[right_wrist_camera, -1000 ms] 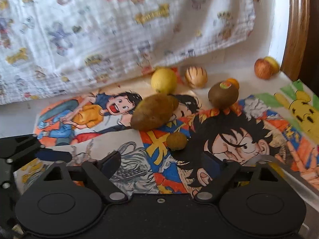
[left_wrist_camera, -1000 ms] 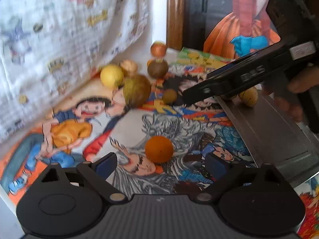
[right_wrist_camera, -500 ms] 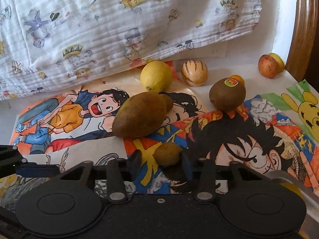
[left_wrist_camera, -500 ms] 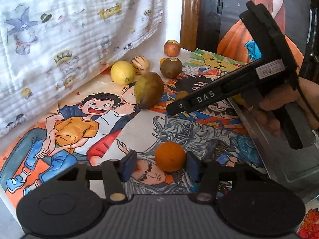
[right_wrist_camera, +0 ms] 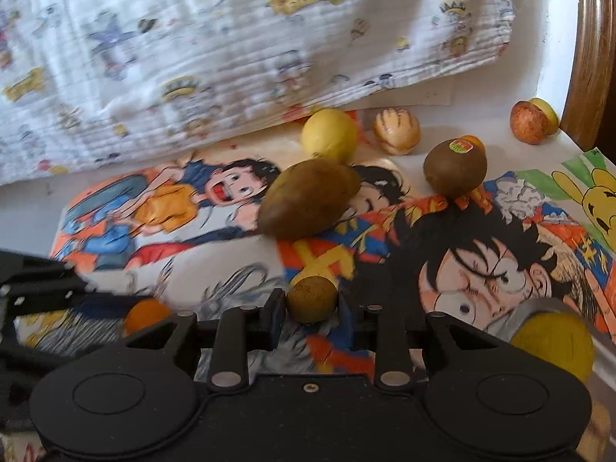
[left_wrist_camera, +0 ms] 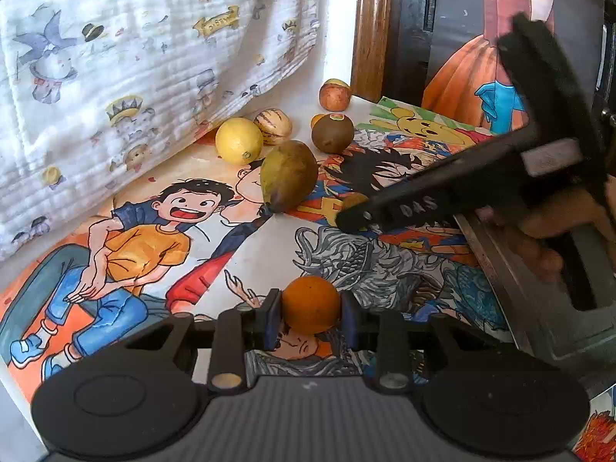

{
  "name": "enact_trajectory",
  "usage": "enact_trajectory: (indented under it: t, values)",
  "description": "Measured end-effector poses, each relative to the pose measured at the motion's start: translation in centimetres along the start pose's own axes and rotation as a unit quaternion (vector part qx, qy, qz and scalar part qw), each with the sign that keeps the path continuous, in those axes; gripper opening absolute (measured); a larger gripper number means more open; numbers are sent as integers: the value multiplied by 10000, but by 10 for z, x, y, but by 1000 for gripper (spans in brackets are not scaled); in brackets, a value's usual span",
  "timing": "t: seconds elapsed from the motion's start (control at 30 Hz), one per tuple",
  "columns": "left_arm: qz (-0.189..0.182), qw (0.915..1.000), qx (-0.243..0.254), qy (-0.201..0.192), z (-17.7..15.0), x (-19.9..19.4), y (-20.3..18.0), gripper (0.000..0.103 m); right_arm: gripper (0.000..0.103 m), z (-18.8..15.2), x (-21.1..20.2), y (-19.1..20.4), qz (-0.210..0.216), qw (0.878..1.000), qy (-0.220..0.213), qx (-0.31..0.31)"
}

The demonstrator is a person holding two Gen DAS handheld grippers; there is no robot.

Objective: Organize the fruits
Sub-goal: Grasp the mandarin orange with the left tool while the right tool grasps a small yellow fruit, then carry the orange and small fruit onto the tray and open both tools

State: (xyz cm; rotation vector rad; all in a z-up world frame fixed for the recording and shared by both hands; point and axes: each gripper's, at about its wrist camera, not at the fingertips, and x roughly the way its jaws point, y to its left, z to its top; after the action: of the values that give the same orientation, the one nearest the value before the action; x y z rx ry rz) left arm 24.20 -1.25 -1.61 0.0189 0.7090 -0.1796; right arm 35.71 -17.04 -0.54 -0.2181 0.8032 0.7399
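Fruits lie scattered over a cartoon-printed cloth [left_wrist_camera: 127, 254]. Nearest the left gripper [left_wrist_camera: 310, 317], a small orange [left_wrist_camera: 311, 302] sits between its blue pads, which press on both sides of it while the jaws are closing the last bit. The right gripper [right_wrist_camera: 311, 313] is clamped on a small brown round fruit [right_wrist_camera: 312, 297], pads tight against its flanks. In the right wrist view the orange shows again low at the left, beside the blurred dark body of the other tool, and a yellow fruit [right_wrist_camera: 554, 340] lies close on the right in a grey metal tray [left_wrist_camera: 539, 308].

Farther ahead of both tools rests a large brownish-green mango [left_wrist_camera: 287, 175], lying on its side. Beyond it, a lemon [left_wrist_camera: 238, 140] and a striped pale melon [left_wrist_camera: 273, 125] lie side by side at the edge of a white printed blanket [left_wrist_camera: 115, 57]. To their right stands a kiwi [left_wrist_camera: 333, 133] with a sticker on top, and farthest back an apple [left_wrist_camera: 335, 96] near a wooden post [left_wrist_camera: 371, 27].
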Motion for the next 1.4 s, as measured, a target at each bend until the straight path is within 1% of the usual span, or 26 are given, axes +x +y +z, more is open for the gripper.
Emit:
enact_trajectory:
  t: [0.23,0.43,0.57,0.67,0.87,1.0,1.13,1.27,1.4]
  values:
    - [68,9998,-187,53,-4,-9,-2,34,31,-21,-30,9,119,9999,-69,49]
    - [191,9992,-280,211,-6,-21,-9,34,31,-42,-67,14,164,9990,-359,220]
    - [224,9990,-300,237,-9,-34,-18,34,31,-60,-93,13,126,9978,-544,356]
    - [225,9992,-272,187,-8,-45,-28,34,31,-72,-109,6,98,9967,-631,504]
    - [311,9993,-189,32,3,-61,-52,34,31,-94,-140,-15,-151,9934,-843,765]
    - [266,9995,-154,-42,12,-63,-69,34,31,-109,-158,-28,-382,9910,-967,841]
    - [112,9999,51,-101,21,-58,-93,34,31,-124,-170,-39,-724,9889,-1042,778]
    - [-30,9996,288,-40,27,-47,-115,34,31,-136,-175,-53,-1020,9856,-1083,801]
    - [-227,9989,402,4,34,-30,-131,34,31,-147,-174,-64,-1275,9823,-1146,749]
